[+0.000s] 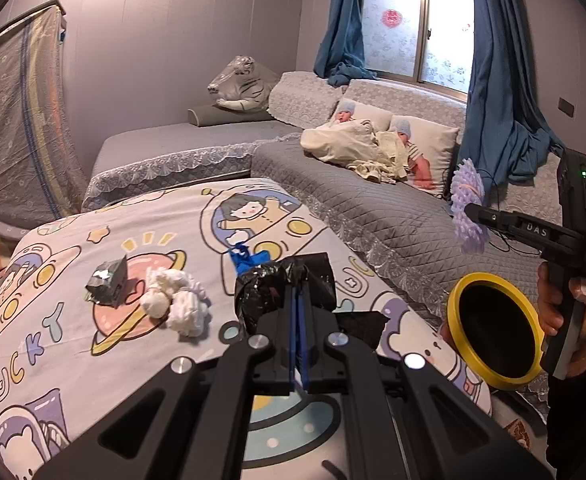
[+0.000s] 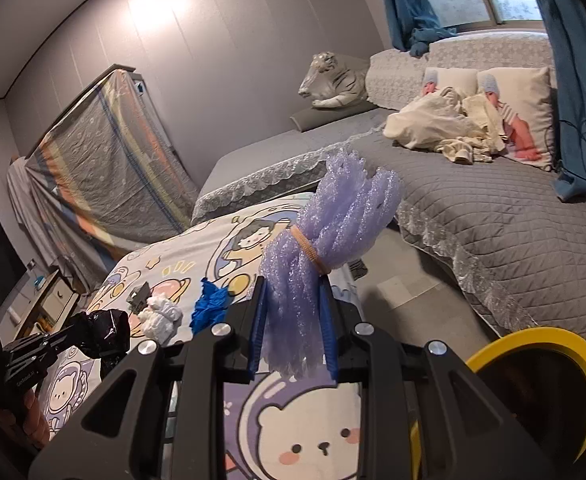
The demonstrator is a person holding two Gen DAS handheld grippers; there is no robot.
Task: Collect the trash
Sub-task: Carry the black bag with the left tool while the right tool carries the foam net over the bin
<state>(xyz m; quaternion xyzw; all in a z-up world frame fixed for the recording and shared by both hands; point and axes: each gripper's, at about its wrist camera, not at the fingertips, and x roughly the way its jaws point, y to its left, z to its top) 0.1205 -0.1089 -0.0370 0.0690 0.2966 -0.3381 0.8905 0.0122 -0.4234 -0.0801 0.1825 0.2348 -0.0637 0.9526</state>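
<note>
Left gripper [image 1: 297, 300]: jaws together, clamped on a crumpled black plastic bag [image 1: 271, 290], glossy and wrinkled, held over the middle of the cartoon-print bedspread [image 1: 73, 360].

Right gripper [image 2: 293, 320]: blue ribbed pads closed on the lower end of a lilac foam-net bundle [image 2: 333, 224], tubular mesh strands tied at the waist with a tan rubber band, upper end flaring out. In the left wrist view the bundle sits beyond the bedspread's right edge, above the yellow-rimmed bin [image 1: 497, 332], whose round opening is dark inside.

Loose on the bedspread, toward its left side: a small dark foil-like carton [image 1: 107, 284], angular and dented; just beside it a wad of white tissue [image 1: 177, 300], soft and lumpy. A crumpled blue glove [image 1: 249, 260] lies near the centre, just behind the black bag.
</note>
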